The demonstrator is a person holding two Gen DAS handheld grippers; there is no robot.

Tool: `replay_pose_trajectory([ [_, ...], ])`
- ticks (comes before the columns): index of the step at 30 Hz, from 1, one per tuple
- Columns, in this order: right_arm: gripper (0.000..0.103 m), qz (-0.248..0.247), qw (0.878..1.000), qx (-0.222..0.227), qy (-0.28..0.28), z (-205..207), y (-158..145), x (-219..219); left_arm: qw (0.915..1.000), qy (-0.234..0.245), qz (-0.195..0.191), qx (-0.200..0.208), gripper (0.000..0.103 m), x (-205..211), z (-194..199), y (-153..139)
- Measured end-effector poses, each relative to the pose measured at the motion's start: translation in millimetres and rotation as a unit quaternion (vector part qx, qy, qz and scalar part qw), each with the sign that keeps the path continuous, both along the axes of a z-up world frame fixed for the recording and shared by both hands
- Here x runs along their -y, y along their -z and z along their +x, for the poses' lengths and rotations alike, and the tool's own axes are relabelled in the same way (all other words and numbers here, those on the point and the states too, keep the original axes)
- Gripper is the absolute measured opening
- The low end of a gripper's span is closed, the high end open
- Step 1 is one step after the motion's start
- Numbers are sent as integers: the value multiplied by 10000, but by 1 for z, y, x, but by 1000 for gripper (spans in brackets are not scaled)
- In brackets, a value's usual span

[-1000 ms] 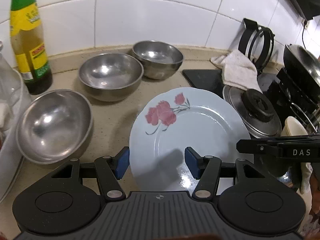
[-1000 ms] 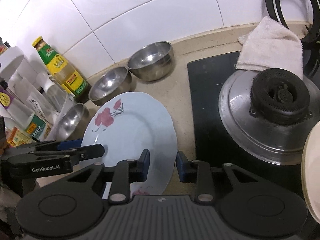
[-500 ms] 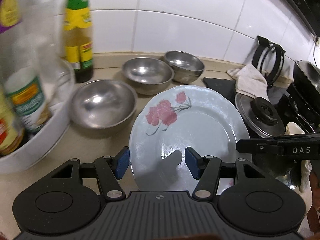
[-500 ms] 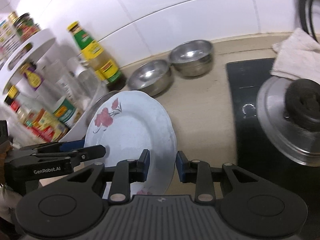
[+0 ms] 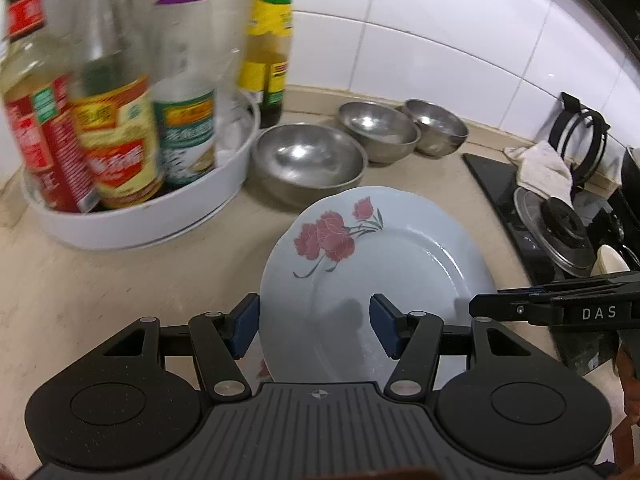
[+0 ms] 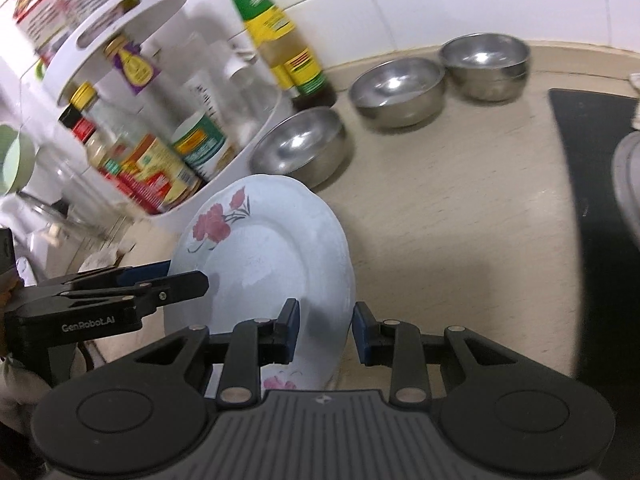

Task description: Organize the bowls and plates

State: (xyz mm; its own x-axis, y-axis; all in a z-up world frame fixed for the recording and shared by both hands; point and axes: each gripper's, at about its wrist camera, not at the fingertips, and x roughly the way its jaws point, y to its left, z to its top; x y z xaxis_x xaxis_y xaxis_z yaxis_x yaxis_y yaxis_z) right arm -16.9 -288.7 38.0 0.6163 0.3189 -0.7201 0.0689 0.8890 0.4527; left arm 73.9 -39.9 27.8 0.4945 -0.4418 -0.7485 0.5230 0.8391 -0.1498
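Observation:
A pale blue plate [image 5: 384,264] with pink flowers hangs tilted above the counter, held from both sides. My left gripper [image 5: 315,331] is shut on its near-left rim, and my right gripper [image 6: 326,332] is shut on its right rim [image 6: 340,280]. A second flowered rim [image 6: 276,382] peeks out beneath it; how it is held is hidden. In the left wrist view the right gripper's fingers [image 5: 504,304] reach in from the right. Three steel bowls [image 5: 308,160] [image 5: 378,128] [image 5: 436,124] stand in a row on the counter behind the plate, empty and apart from both grippers.
A white two-tier turntable [image 5: 152,216] packed with sauce bottles stands on the left, close to the plate. A tall green-and-yellow bottle [image 5: 268,40] stands against the tiled wall. To the right are the black hob [image 5: 496,188], a steel lid [image 5: 560,232] and a cloth [image 5: 540,164].
Both grippers have carried the plate leftward along the counter, away from the hob and toward the bottle turntable. The bowls now lie behind and to the right. The jaws have kept their width.

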Motion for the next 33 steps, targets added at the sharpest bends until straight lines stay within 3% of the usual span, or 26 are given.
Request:
replay_pose_trajectory([
  [10, 29, -144, 9990, -185, -369, 8, 9, -23, 9995, -241, 7, -207, 66, -25, -2, 12],
  [17, 29, -344, 9978, -327, -466, 6, 9, -29, 9994, -122, -2, -331, 65, -28, -6, 19],
  [18, 29, -396, 9974, -338, -508, 6, 9, -31, 9994, -92, 9, -345, 64, -29, -6, 20],
  [19, 29, -448, 9969, -358, -547, 6, 8, -31, 9994, -4, -49, -346, 53, -30, -7, 20],
  [20, 30, -482, 9965, -353, -584, 5, 8, -32, 9991, 97, -146, -396, 52, -31, -8, 18],
  [26, 32, -691, 9941, -364, -747, 3, 7, -37, 9997, 138, -139, -125, 61, -27, -12, 5],
  [31, 33, -954, 9931, 116, -677, -3, -10, -34, 9997, 87, -166, -126, 64, -27, -9, 3],
  [33, 34, -876, 9945, 111, -564, -1, -11, -28, 9997, 122, -171, -92, 66, -24, -8, 2],
])
